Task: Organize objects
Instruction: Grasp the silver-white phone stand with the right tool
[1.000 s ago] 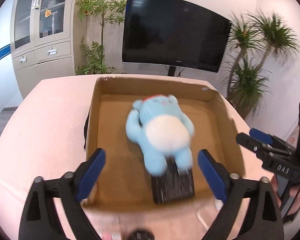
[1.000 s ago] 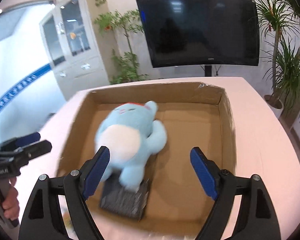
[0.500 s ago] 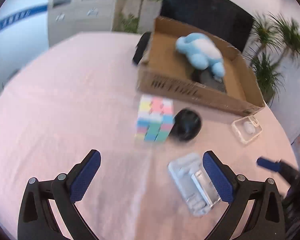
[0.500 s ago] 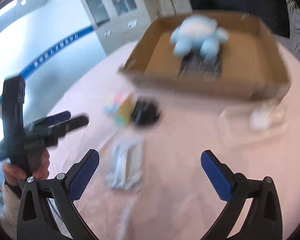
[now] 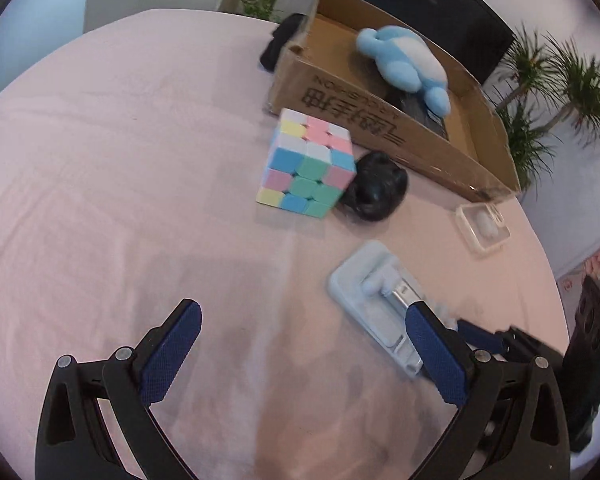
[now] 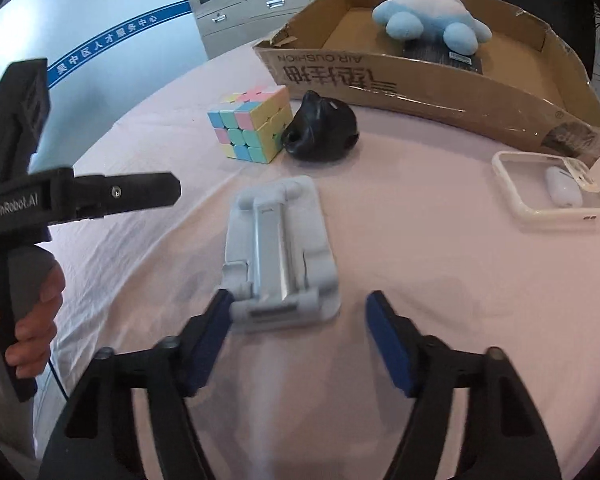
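Right gripper: jaws closing around the near end of the pale blue folding phone stand, which lies flat on the pink tablecloth. Its left pad is touching or just beside the stand's corner; its right pad stands clear of it, so the stand is between the jaws but not yet clamped.

Left gripper: jaws spread wide, nothing between them, above bare cloth. In the right wrist view a hand holds its black handle.

Remaining items:
- Pastel puzzle cube, on the cloth beyond the stand.
- Black rounded object, touching the cube's side.
- Clear phone case, near the box corner, with a small white earbud case lying in it.
- Cardboard box, at the far side of the table, holding a blue plush toy that rests on a dark flat item.
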A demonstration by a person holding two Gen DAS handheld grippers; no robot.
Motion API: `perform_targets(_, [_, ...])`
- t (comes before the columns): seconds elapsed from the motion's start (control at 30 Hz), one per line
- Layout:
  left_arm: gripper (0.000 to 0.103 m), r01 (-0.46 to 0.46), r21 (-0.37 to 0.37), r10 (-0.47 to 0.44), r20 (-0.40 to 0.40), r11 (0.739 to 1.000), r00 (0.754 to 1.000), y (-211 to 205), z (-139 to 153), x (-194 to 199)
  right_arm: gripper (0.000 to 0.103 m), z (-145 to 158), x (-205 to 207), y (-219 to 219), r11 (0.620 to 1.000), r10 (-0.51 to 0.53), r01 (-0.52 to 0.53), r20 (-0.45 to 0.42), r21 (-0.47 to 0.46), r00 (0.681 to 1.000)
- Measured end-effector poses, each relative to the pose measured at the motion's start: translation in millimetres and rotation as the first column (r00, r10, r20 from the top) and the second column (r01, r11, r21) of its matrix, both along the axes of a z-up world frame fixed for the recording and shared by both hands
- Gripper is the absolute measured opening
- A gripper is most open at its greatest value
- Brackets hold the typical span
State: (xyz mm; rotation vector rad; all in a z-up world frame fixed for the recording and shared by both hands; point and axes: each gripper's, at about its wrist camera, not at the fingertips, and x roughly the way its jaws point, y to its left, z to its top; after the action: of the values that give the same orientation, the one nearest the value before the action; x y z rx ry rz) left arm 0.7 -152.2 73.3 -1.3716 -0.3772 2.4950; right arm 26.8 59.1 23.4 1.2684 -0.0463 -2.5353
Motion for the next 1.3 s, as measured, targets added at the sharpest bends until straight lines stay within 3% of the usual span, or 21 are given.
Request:
perform_targets(0.13, [0.103,0.068,-0.013,-0.068,-0.006,0.998,0.998,13,2,1,0.053,0,-2,42,0.999,-0.041,0.040,0.010,0.032,0.999])
perform_targets(0.23, [0.103,0.116,0.001,-0.116,0.015,0.993,0.993,26,-1,5,0.054,5,-3,60,0.999,-0.045,0.045,0.040,-0.008,0.998])
perform_targets(0.33, [0.102,0.128,0.000,-0.128,0.005,0.992,0.992,33,-2,14,0.058,10,0,55,0.999,-0.037,0.037,0.010,-0.026,0.999])
perform_targets(0.57, [0.102,0.151,-0.016,-0.151,0.001,0.988,0.989,49,-12,17,0.058,4,-10,28,1.000,-0.006,0.006,-0.005,-0.030,1.000])
perform_targets(0.67, [0.095,0.146,-0.032,-0.147,-0.026,0.989,0.989,52,-12,16,0.052,3,-10,29,0.999,-0.025,0.024,-0.009,-0.042,1.000])
perform_targets(0.77, [0.075,0.131,-0.018,-0.132,-0.034,0.991,0.991,51,-11,12,0.045,1,-12,29,0.998,-0.040,0.040,-0.006,-0.056,0.999])
perform_targets(0.83, [0.047,0.110,-0.009,-0.110,-0.029,0.994,0.993,48,-12,10,0.042,1,-12,26,0.998,-0.032,0.032,-0.010,-0.047,0.999])
perform_targets(1.0, [0.046,0.094,0.009,-0.094,-0.028,0.995,0.995,49,-13,9,0.039,1,-12,23,0.999,-0.024,0.023,-0.021,-0.042,1.000])
perform_targets(1.1, [0.056,0.110,-0.014,-0.111,-0.044,0.994,0.993,57,-12,11,0.039,1,-13,21,0.999,-0.029,0.028,-0.026,-0.040,0.999])
perform_targets(1.3, [0.053,0.084,-0.050,-0.086,-0.039,0.995,0.996,62,-11,11,0.026,1,-13,23,0.997,-0.042,0.040,-0.018,-0.068,0.999])
